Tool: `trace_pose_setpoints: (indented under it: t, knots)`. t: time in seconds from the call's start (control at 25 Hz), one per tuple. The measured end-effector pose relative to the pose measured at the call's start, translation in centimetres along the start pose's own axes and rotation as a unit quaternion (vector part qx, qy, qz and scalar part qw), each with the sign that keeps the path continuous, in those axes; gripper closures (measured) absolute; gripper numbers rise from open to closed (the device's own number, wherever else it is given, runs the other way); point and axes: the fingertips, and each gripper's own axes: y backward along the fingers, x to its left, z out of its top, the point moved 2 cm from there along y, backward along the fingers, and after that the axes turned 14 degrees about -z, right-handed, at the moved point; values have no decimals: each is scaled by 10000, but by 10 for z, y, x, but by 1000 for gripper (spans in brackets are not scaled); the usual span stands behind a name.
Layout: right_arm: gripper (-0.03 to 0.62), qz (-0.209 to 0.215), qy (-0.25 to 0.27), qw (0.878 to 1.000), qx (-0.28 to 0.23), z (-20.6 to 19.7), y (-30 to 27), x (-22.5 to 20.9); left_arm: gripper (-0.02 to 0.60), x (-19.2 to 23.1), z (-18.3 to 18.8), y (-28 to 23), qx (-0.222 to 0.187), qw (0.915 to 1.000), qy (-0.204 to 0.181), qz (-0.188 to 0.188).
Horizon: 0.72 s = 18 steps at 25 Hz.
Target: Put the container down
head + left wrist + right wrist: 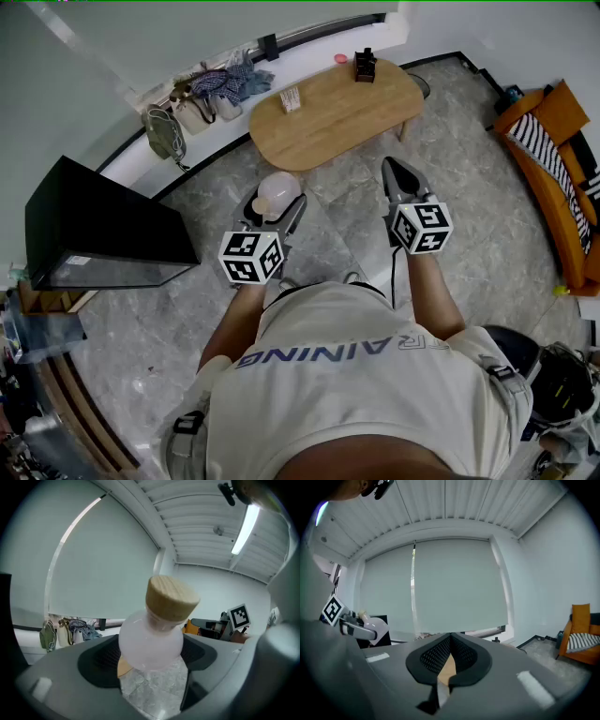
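Note:
The container [278,190] is a round frosted white bottle with a wooden cork. My left gripper [275,206] is shut on it and holds it in the air over the grey marble floor, just short of the oval wooden table [375,117]. In the left gripper view the bottle [150,639] fills the gap between both dark pads, with its cork [171,598] tilted up to the right. My right gripper [397,176] is held level beside it, shut with nothing in it. In the right gripper view its pads [465,654] meet at the tips, and the bottle [371,623] shows far left.
A small black box [365,66] and a small wooden block [291,98] stand on the table. A black cabinet [94,225] is on the left, bags [202,98] lie along the wall, and an orange armchair [553,159] stands at the right.

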Motion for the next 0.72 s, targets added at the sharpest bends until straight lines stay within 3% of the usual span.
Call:
trace_pose_setpoints:
  t: [0.72]
  knots:
    - [579,-82,93,9998,158,-10,-2,-18,190,-3,-3,-9,126,9997,-10,198]
